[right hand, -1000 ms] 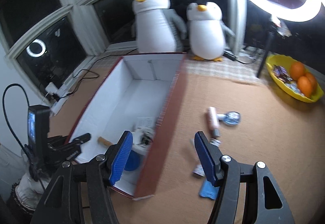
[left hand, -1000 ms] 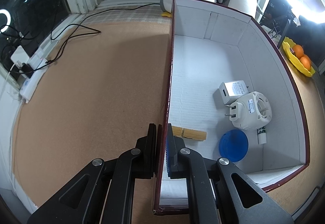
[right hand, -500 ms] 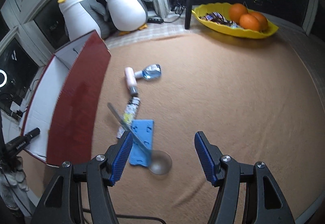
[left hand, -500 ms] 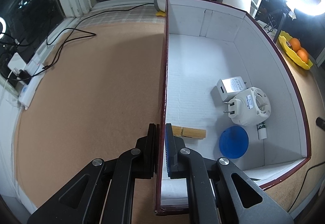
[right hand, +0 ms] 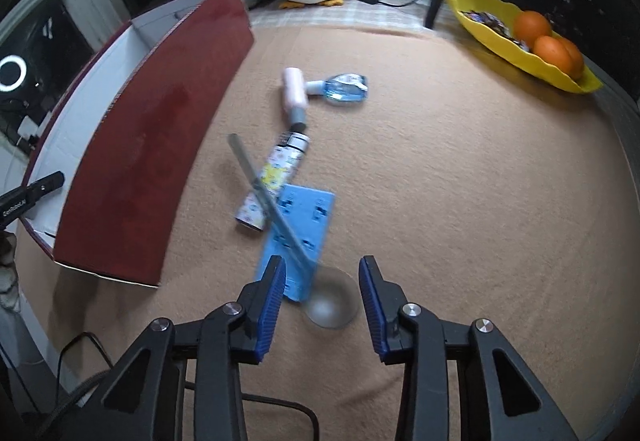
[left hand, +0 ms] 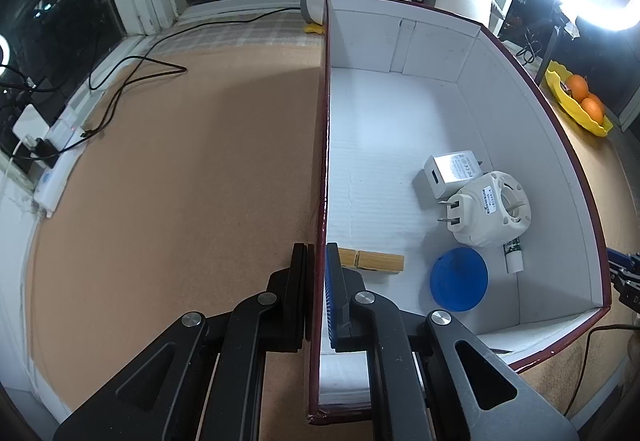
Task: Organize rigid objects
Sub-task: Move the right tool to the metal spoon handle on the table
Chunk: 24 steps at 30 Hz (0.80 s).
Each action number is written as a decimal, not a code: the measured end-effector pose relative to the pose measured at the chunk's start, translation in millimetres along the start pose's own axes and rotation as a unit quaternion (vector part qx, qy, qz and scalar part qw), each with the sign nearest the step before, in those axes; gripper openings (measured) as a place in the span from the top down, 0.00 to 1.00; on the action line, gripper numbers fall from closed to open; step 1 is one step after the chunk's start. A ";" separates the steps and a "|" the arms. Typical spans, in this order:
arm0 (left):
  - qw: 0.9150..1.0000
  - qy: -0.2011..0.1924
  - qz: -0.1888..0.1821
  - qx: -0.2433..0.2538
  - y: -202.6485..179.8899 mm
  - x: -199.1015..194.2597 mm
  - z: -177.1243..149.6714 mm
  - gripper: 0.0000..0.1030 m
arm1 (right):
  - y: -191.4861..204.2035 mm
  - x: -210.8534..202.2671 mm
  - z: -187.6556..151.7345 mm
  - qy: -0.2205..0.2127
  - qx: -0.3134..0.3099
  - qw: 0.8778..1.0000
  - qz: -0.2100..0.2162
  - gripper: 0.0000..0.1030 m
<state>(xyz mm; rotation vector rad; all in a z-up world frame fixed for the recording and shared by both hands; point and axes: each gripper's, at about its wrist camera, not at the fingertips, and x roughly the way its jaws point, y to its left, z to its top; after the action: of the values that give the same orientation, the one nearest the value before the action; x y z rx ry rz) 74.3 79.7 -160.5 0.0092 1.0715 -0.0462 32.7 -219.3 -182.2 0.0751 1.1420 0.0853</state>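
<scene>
Clamping box wall (left hand: 322, 145), left gripper (left hand: 316, 273) jaws, right gripper (right hand: 322, 281) jaws closing around spoon (right hand: 280, 225)

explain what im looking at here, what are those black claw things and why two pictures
Each picture comes from a camera on a hand-held claw, looking along its two fingers; a person holds one in each hand. The left claw is shut on the wall of the red box, steadying it. Inside lie two white plugs, a blue disc and a wooden block. The right claw is closing over a spoon, its bowl between the fingers, not yet gripped. The spoon lies across a blue plate and a tube on the brown mat.
</scene>
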 end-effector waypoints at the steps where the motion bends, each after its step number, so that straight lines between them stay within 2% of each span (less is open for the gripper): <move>1: 1.000 0.000 0.000 0.000 0.2 0.0 -0.2 0.93 | 4.7 2.1 2.6 0.001 -0.008 1.000 0.002 0.71; 4: 1.000 0.000 -0.001 -0.001 0.0 -0.1 -0.1 0.93 | 19.2 11.1 9.8 0.008 -0.033 0.999 0.004 0.77; 9: 1.000 0.000 -0.002 -0.002 0.6 -0.2 -0.2 0.93 | 34.5 22.3 18.0 0.019 -0.057 0.998 0.008 0.81; 14: 1.000 -0.001 -0.002 -0.005 0.2 0.0 -0.5 0.93 | 39.3 19.5 36.5 0.013 -0.046 0.998 0.039 0.82; 19: 1.000 0.000 -0.001 -0.004 -1.0 -0.6 -0.7 0.93 | 52.3 31.2 52.2 0.018 -0.070 0.996 0.046 0.82; 24: 1.000 0.000 -0.002 -0.008 -0.3 -0.4 -0.8 0.93 | 57.6 48.6 62.2 0.030 -0.094 0.995 0.036 0.81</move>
<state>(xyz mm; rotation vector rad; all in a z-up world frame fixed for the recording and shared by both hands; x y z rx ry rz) 73.4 79.4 -160.5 -0.0079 1.0713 -0.0417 107.7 -157.9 -194.4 -0.0537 1.1861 0.2596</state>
